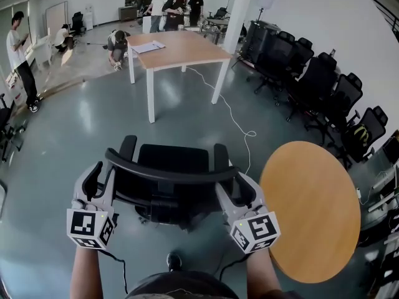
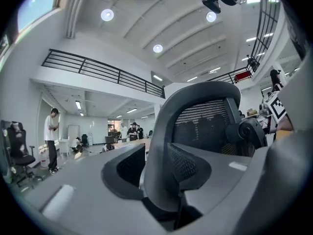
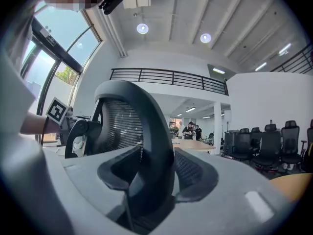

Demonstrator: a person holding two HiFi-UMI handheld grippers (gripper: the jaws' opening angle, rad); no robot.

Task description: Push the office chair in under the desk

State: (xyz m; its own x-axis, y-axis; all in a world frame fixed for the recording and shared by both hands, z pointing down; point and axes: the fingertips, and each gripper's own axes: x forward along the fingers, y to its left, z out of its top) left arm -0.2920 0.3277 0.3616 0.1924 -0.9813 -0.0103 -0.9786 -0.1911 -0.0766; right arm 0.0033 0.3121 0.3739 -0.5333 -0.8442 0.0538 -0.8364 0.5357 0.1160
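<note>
Two grippers are on the office chair (image 1: 171,179), one at each end of its hard top rim (image 1: 168,172). The left gripper (image 1: 101,174) is at 9 o'clock from the chair's middle. The right gripper (image 1: 237,189) is at 3 o'clock. Each one has its fingers apart with the rim in the gap between them. They do not look like they are squeezing it hard.

The chair is close to the person, with its back toward them. The desk (image 1: 181,47) is well apart from it, at 12 o'clock.

I think the chair is big and a bit heavy, but it should roll if pushed. The rim looks stiff, so it is a good place to hold. The mesh back looks soft and would bend. Pushing evenly on both ends should keep the chair straight. A white cable (image 1: 234,120) lies on the floor at 1 o'clock and could catch the chair.
</note>
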